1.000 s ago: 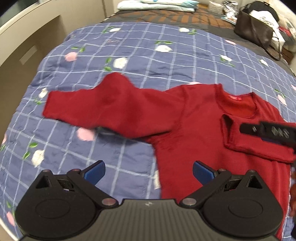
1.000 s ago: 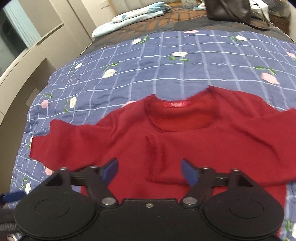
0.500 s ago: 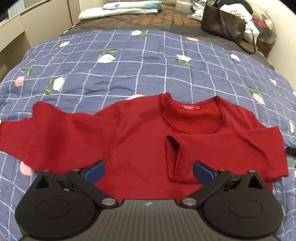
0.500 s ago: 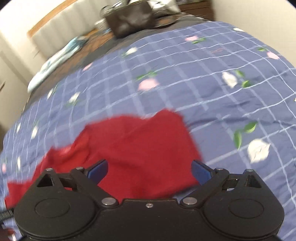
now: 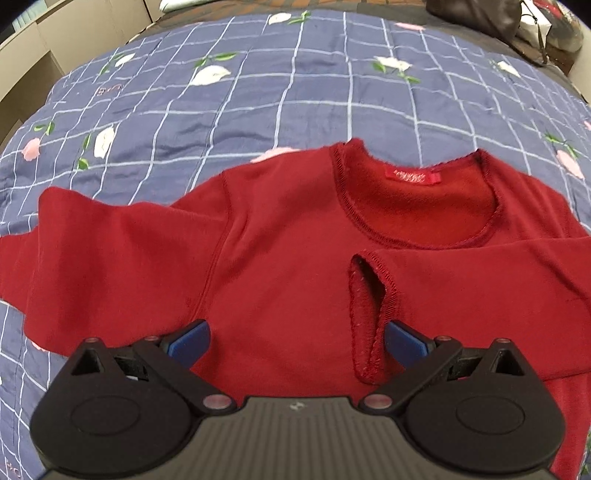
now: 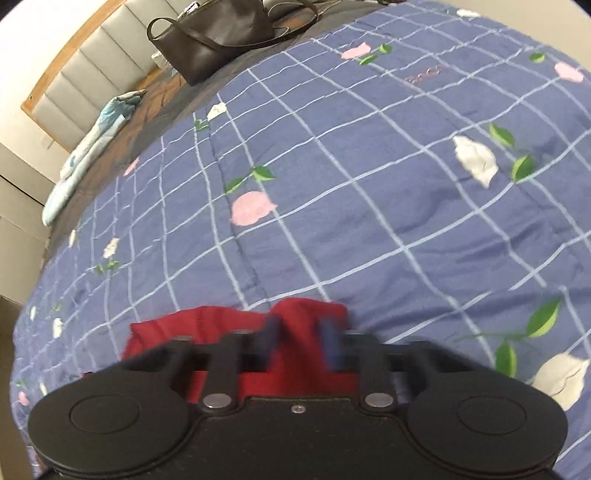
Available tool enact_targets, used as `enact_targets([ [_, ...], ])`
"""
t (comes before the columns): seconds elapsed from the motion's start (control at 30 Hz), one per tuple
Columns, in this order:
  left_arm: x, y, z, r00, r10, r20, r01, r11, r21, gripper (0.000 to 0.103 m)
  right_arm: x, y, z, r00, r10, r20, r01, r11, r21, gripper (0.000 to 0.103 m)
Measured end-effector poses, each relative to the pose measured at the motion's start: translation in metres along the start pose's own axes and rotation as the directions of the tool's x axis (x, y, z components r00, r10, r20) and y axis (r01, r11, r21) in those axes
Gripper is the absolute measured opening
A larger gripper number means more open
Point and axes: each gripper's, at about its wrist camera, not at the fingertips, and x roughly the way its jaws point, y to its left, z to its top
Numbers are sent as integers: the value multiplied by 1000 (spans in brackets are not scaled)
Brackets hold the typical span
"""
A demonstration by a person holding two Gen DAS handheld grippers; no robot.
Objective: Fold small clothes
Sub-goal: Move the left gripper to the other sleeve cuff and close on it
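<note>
The right gripper [image 6: 301, 341] pinches the red sweater [image 5: 295, 266]; the left gripper [image 5: 295, 341] hangs spread above its chest. Carry that fold toward the neckline, keeping it flat.

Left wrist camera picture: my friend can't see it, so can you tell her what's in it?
A small red sweater lies flat on a blue checked quilt with flowers, one sleeve folded across its chest and the other sleeve spread out sideways. The left gripper hovers over the sweater's lower part, jaws wide open, holding nothing. A dark handbag sits far behind.
</note>
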Motion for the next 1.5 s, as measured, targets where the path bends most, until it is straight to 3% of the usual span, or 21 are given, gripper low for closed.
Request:
enact_targets([
  [0.13,5,2,-1,1000,11,-15,-11,1000,-4,103,-10,-5,-2,999,-5,43,6,999,-32,8],
  [0.4,13,4,1,999,27,-37,-27,999,22,103,1,-16,-7,996,-86,39,87,996,-23,8],
  [0.5,15,5,1,998,38,-41,-37,999,33,103,2,-15,-10,990,-138,31,139,989,-50,26],
  [0.57,16,6,1,998,39,-46,-38,999,31,103,1,-16,-12,986,-166,33,167,985,-50,45],
  [0.63,14,8,1,998,34,-45,-33,999,24,103,-4,-15,-15,984,-176,43,178,982,-60,51],
  [0.77,4,14,-4,999,12,-37,-12,1000,-1,103,-18,-6,-36,979,-198,55,203,971,-123,79],
  [0.9,-8,27,-15,999,10,-34,-11,999,-42,103,-34,-5,-74,962,-258,88,268,953,-143,84],
  [1.07,-23,58,-33,999,17,-35,-21,992,-122,103,-29,-15,-108,921,-381,85,390,903,-177,95],
  [1.23,-29,104,-48,996,62,-58,-74,972,-221,103,-36,-16,-107,919,-388,73,394,912,-113,98],
  [1.4,-33,156,-52,987,148,-64,-160,945,-286,103,-58,-1,-114,929,-361,80,369,920,-135,102],
  [1.5,-30,196,-48,977,205,-52,-210,911,-355,103,-73,9,-127,939,-338,70,345,921,-179,102],
])
